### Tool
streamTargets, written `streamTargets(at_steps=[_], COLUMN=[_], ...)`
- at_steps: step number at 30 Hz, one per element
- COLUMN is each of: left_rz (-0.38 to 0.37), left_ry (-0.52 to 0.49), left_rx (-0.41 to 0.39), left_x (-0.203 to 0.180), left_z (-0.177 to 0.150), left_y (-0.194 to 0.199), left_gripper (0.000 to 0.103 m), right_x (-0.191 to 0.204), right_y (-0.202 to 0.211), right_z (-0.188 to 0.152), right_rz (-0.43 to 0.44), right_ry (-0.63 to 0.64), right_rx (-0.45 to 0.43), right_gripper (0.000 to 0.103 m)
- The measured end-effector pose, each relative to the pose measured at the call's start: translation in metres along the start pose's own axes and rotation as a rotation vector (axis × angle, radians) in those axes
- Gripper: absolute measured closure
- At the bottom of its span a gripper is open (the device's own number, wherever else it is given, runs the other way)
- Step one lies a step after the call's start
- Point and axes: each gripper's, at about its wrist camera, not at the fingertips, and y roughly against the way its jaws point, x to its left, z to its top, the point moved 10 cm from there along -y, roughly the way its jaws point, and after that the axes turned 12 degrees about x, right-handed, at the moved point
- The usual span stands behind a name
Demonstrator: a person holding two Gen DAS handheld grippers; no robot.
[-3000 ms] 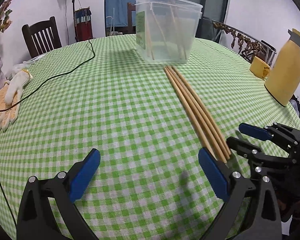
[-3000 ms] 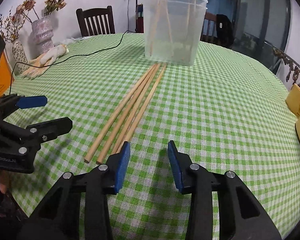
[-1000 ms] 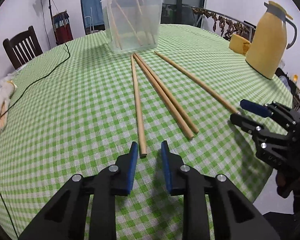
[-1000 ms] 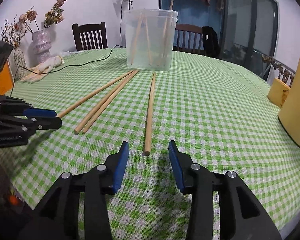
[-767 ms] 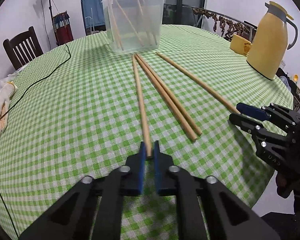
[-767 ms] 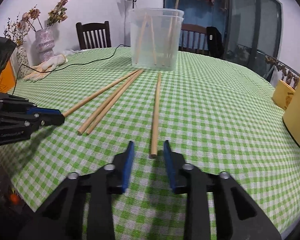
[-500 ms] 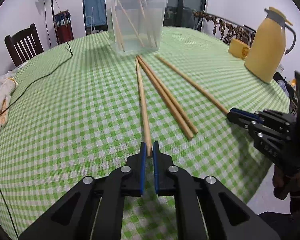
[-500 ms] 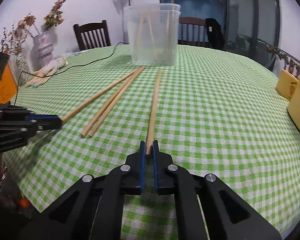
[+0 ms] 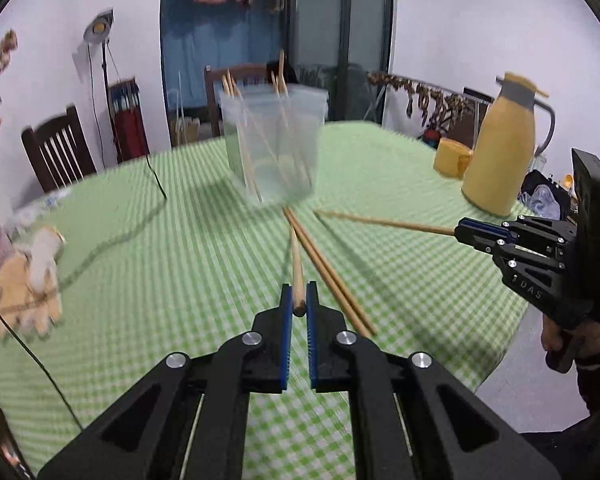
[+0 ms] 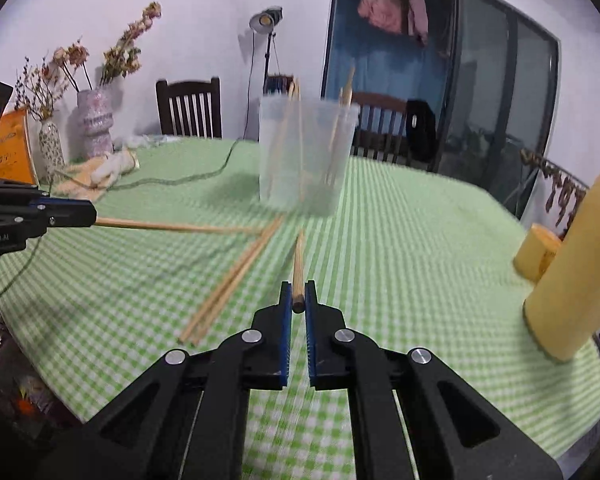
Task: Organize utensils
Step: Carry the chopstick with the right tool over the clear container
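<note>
At the far left of the left wrist view a pale work glove lies flat on the bench, which wears a green-and-white checked cloth, and a dark cable runs past the glove toward the far edge. Behind stands a dark wooden chair.

In the middle, the left gripper has its blue-padded fingers closed on the near end of a chopstick, a long, plain, light-wood stick with a round blunt end showing between the pads. It points away toward the clear plastic tub, which stands upright on the cloth with several more sticks leaning inside it, their tips above the rim. Just right of the held stick, a pair of chopsticks lies side by side, touching, flat on the bench, running from the foot of the tub toward the near edge.

Further right, the right gripper has its fingers clamped on the end of a second chopstick, which slants above the cloth with its far tip toward the tub. The right wrist view shows the same round end pinched between its blue pads. Beyond stand a yellow jug and a small yellow cup, well apart from the sticks.
</note>
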Motion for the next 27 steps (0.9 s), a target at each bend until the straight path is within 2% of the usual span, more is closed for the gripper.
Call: streamTargets(at_steps=[4,8,17,27], left_rz=[-0.014,-0.036,-0.079,-0.086], left_ry=[0.008,-0.002,-0.083,-0.090], left_rx=[-0.048,-0.061,-0.069,-0.011], left_x=[0.015,0.023,0.029,0.045], left_z=[0.022,0.036,0.093,0.138], left_y=[0.026,0.046,0.079,0.054], left_gripper=[0.099,0.099,0.100,0.100], right_x=[0.000,-0.002,-0.010,-0.031], right_y=[0.018,0.032,0.035,0.035], right_z=[0.023,0.040,0.075,0.113], right_rz=[-0.022,-0.011,0.060,0.181], right_ry=[0.043,0.065,0.070,0.028], right_rx=[-0.041,-0.064,-0.031,0.040], right_gripper=[0.097,0.097,0.097,0.097])
